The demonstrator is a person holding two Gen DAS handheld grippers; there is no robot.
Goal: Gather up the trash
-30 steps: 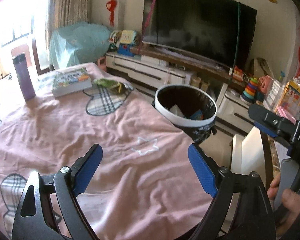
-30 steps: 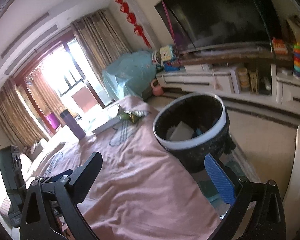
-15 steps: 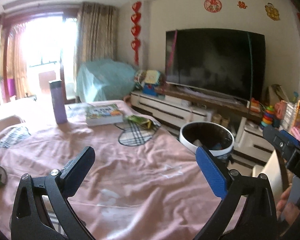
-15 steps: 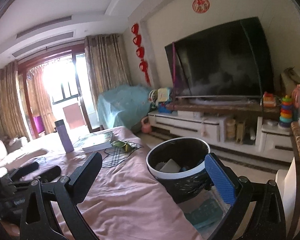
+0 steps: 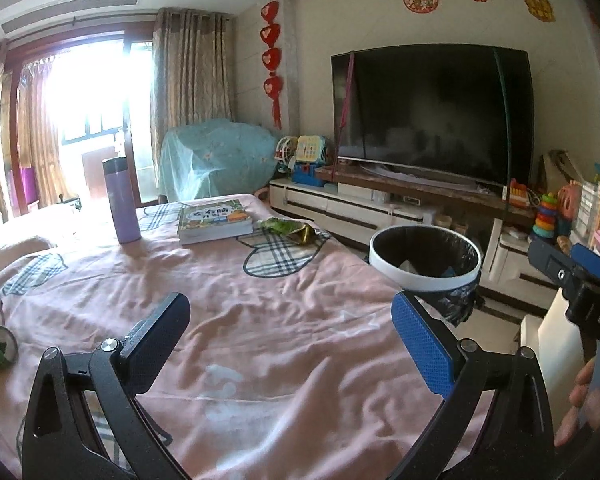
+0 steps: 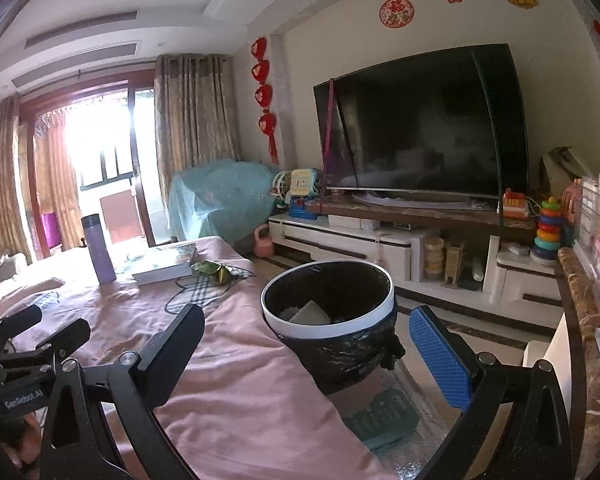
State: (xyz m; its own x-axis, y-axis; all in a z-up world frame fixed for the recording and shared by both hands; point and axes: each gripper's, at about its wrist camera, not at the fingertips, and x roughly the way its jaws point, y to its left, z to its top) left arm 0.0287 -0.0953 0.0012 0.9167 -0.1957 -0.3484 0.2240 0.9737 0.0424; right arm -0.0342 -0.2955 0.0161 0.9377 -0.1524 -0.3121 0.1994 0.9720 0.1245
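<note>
Both tongs stand apart and empty, trash not yet reached.
The left tongs (image 5: 290, 344) and right tongs (image 6: 306, 350) could snag the loose pink cloth on the counter (image 5: 260, 320) when pinching the flat crumpled green wrapper (image 5: 290, 228), or knock the tall purple bottle (image 5: 122, 200).

Ahead of the hand-held gripper, a dark television (image 5: 432, 112) stands on a low white cabinet (image 5: 340, 210) against a cream wall (image 5: 312, 40). Ahead to the left, a bright window (image 5: 88, 92) with beige curtains (image 5: 192, 96) floods the room with daylight.
</note>
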